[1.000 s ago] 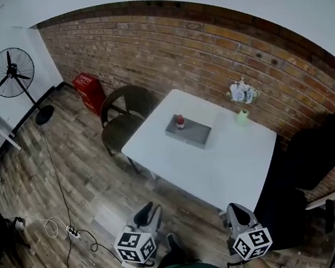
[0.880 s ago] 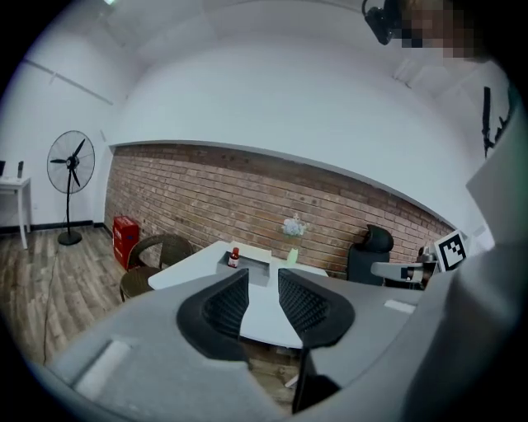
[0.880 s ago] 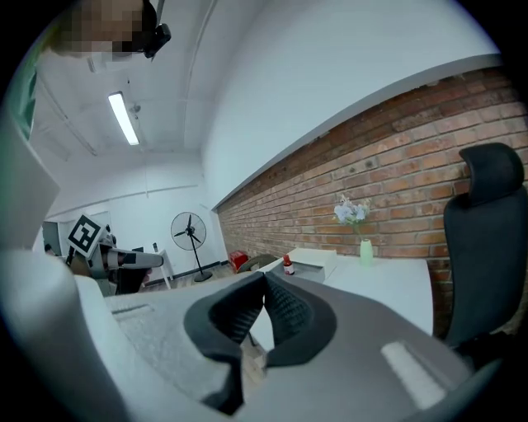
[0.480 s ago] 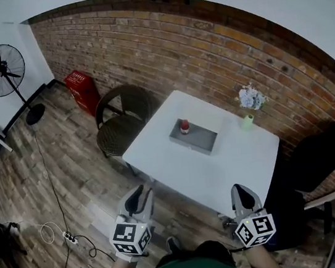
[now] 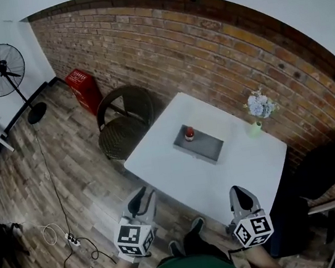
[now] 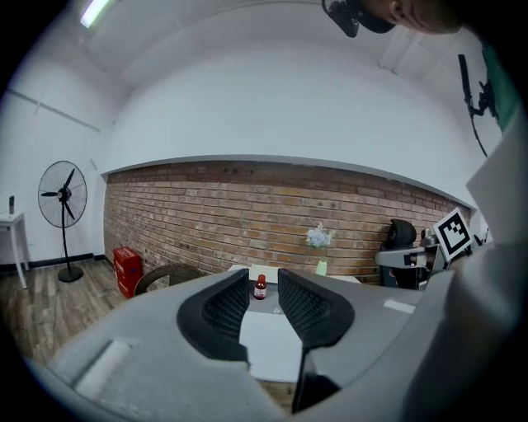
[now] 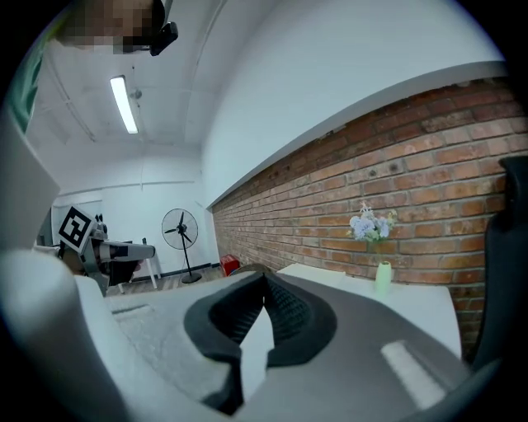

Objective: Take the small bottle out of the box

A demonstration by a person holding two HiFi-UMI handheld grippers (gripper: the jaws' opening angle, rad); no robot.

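The small bottle [image 5: 189,134], dark with a red cap, stands upright at the far left end of a shallow grey box [image 5: 207,147] on the white table [image 5: 236,173]. Both grippers hang low, short of the table's near edge. My left gripper [image 5: 142,198] is open by a narrow gap, empty. In the left gripper view the bottle [image 6: 261,287] shows far off through the gap of the left gripper [image 6: 263,275]. My right gripper [image 5: 239,193] has its tips together, holding nothing; the right gripper [image 7: 264,278] points toward the table's right part.
A green vase of pale flowers [image 5: 257,110] stands at the table's far right corner by the brick wall. A wicker chair [image 5: 124,115] sits left of the table, a black chair [image 5: 325,163] right. A red crate [image 5: 85,89], a fan [image 5: 0,66] and floor cables [image 5: 70,237] lie left.
The person has come a little closer to the table, so it sits slightly lower and to the right in the head view. The left gripper rose a bit. Both stay empty.
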